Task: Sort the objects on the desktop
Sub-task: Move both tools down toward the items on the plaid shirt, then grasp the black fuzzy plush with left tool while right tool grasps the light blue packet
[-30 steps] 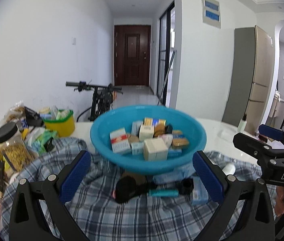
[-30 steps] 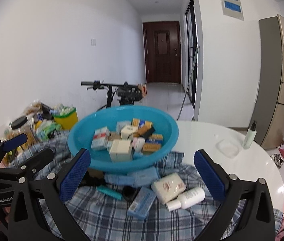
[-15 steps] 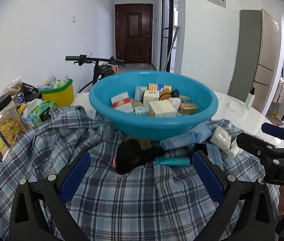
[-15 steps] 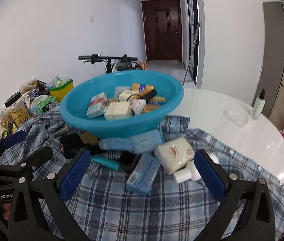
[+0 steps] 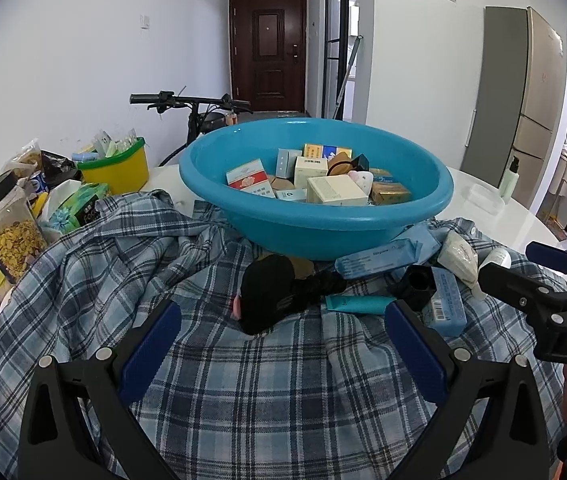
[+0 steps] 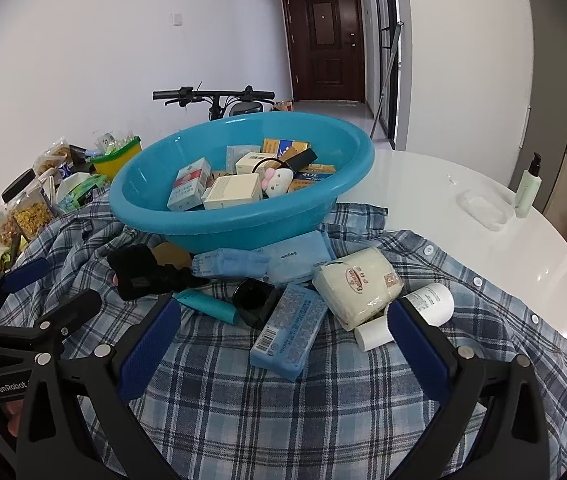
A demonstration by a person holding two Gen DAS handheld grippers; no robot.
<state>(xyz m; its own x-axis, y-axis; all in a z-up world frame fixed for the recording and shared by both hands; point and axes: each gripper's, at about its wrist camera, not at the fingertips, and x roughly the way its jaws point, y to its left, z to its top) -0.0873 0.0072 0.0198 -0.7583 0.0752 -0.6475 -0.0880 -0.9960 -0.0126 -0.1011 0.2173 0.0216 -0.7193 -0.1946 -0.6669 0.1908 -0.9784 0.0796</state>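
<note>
A blue basin (image 5: 319, 224) (image 6: 219, 220) holds several small boxes and stands on a plaid shirt (image 5: 243, 392) (image 6: 283, 408). In front of it lie a black pouch (image 5: 267, 296) (image 6: 135, 268), a teal tube (image 5: 359, 303) (image 6: 207, 306), a black cap (image 6: 255, 300), a blue tissue pack (image 6: 291, 332) (image 5: 445, 300), a cream roll (image 6: 357, 288) and a white bottle (image 6: 429, 302). My left gripper (image 5: 281, 354) is open and empty just short of the pouch. My right gripper (image 6: 283, 354) is open and empty over the tissue pack.
A jar of cereal (image 5: 7, 228), snack bags and a yellow tub (image 5: 117, 166) crowd the table's left side. A green pump bottle (image 6: 527, 188) and a clear dish (image 6: 481, 208) stand on the white table (image 6: 503, 256) at the right. A bicycle (image 5: 199, 112) is behind.
Both grippers have tilted down and drawn nearer the loose items in front of the basin. Both stay open and empty; nothing on the shirt has moved.
</note>
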